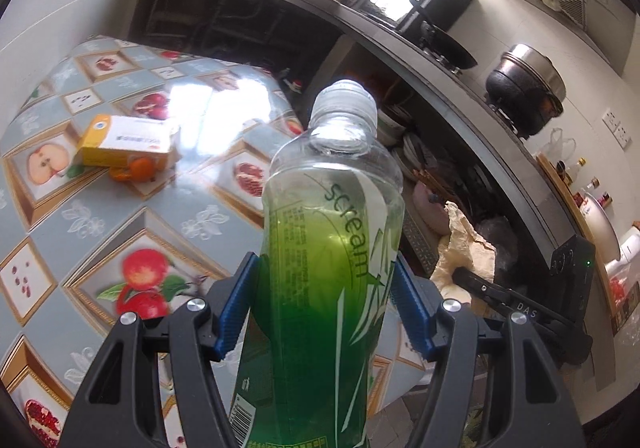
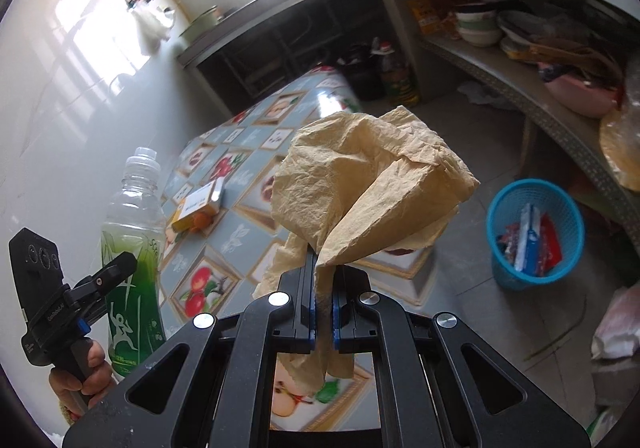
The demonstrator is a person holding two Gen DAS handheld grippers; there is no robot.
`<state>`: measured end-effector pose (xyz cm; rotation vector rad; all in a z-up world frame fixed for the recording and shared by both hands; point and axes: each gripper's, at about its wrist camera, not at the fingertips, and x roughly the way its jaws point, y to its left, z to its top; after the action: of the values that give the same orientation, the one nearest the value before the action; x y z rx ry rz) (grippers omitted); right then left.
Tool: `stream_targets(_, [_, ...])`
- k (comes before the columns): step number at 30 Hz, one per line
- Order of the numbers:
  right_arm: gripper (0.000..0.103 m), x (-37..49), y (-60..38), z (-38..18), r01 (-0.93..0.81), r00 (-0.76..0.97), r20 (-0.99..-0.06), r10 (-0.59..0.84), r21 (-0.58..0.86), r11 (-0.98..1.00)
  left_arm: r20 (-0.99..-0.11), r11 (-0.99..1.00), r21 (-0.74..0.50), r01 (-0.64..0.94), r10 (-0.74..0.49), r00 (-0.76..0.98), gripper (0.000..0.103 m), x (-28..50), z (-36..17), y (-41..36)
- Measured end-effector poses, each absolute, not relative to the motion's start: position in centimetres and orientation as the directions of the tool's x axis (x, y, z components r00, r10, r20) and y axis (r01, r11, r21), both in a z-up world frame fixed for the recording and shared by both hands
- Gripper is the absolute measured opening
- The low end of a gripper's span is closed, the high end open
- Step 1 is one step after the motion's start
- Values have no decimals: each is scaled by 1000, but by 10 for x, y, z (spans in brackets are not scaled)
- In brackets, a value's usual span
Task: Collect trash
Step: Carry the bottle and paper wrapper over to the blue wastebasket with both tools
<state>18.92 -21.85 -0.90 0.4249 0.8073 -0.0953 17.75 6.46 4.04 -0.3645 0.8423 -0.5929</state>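
Left wrist view: my left claw (image 1: 324,308) squeezes the green bottle (image 1: 320,268) at mid-body, cap pointing up and away, lifted over the table (image 1: 80,215); a yellow box (image 1: 128,143) remains there. Right wrist view: my right claw (image 2: 323,300) is pressed tight on crumpled brown paper (image 2: 372,183), and the blue basket (image 2: 534,232) sits on the floor down to its right, so I judge this hand nearer for dropping first.

Box (image 2: 199,203) on table (image 2: 240,232); basket (image 2: 534,232) on floor right of it.
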Motion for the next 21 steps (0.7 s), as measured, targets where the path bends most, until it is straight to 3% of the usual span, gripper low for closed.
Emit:
stream_targets(9, [4,128,-311,-8,457,693,-714,-98,331,826,-596,710,-505,490,-698,397,64,198,49,-33])
stream_targets(16, [5,99,-382,-65,603,631,-767,-114,393,695,-680,653,-511,559,-705,201,64,224,30,-154])
stream_targets(21, [5,103,-422,-124,660,588,-806,-74,424,620,-763,648,-494,580,-643,70,64,246,-5,-253])
